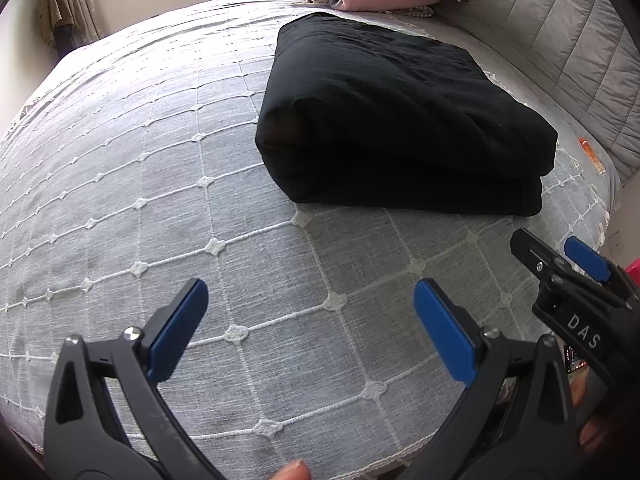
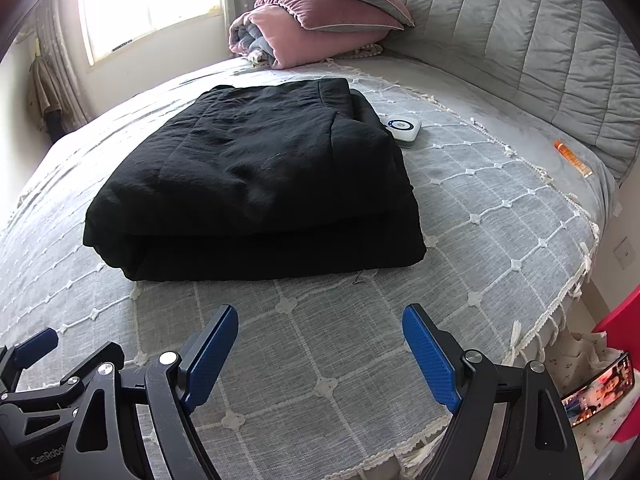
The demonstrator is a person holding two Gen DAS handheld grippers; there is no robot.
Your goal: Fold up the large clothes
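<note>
A black garment (image 1: 400, 120) lies folded into a thick rectangle on the grey bedspread (image 1: 160, 200); it also shows in the right wrist view (image 2: 260, 184). My left gripper (image 1: 310, 312) is open and empty, held above the bedspread in front of the garment, apart from it. My right gripper (image 2: 320, 336) is open and empty, also in front of the garment. The right gripper shows at the right of the left wrist view (image 1: 556, 252). Part of the left gripper's fingers (image 2: 36, 344) shows at the lower left of the right wrist view.
Pink and grey pillows (image 2: 320, 12) and a rolled quilt (image 2: 264, 40) lie at the head of the bed. A white device (image 2: 402, 128) sits beside the garment. An orange tube (image 2: 572, 160) lies by the padded headboard (image 2: 520, 40). A phone (image 2: 600, 392) lies off the bed's right edge.
</note>
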